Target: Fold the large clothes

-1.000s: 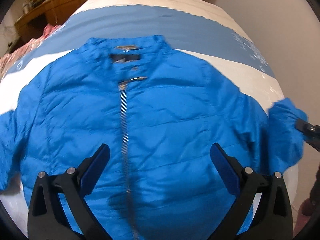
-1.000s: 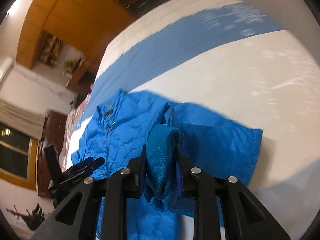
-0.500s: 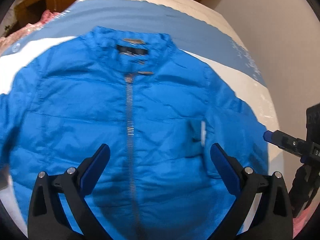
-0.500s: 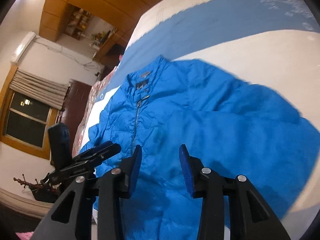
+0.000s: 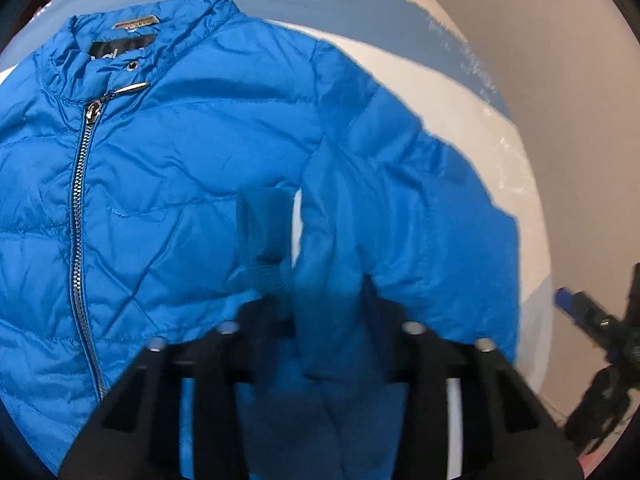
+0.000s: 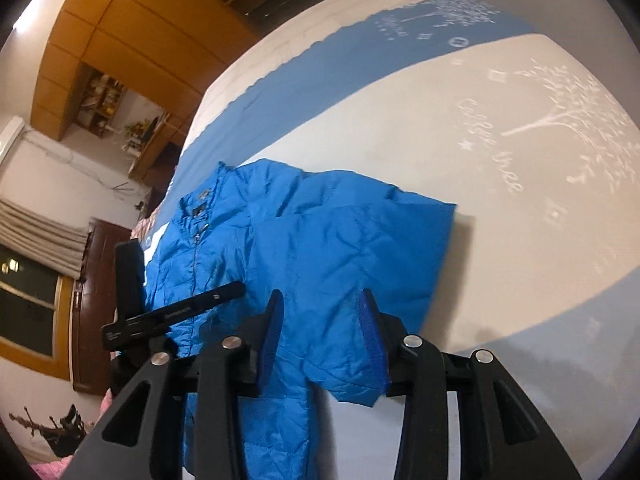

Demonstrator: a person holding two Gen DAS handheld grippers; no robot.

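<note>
A bright blue puffer jacket [image 5: 180, 160] lies zipped, front up, on the bed, collar at the far end. Its right-hand sleeve [image 5: 400, 200] is folded back toward the body, with the knit cuff [image 5: 264, 264] near my left gripper [image 5: 324, 304]. That gripper's jaws are closing, and bunched sleeve fabric fills the gap between them. In the right wrist view the jacket [image 6: 320, 248] spreads out ahead. My right gripper [image 6: 322, 320] hovers open just over the sleeve with nothing pinched. The left tool [image 6: 176, 312] shows at the left there.
The bed cover [image 6: 520, 152] is white with wide blue stripes and a tree print. A plain wall [image 5: 568, 80] runs along the bed's right side. Wooden wardrobes [image 6: 120, 40], a window [image 6: 28, 280] and a dark door [image 6: 96, 280] stand beyond the bed.
My right gripper let go of the knit cuff, opened and drew back. My left gripper swung right and down over the sleeve and went from wide open to closed on the fabric.
</note>
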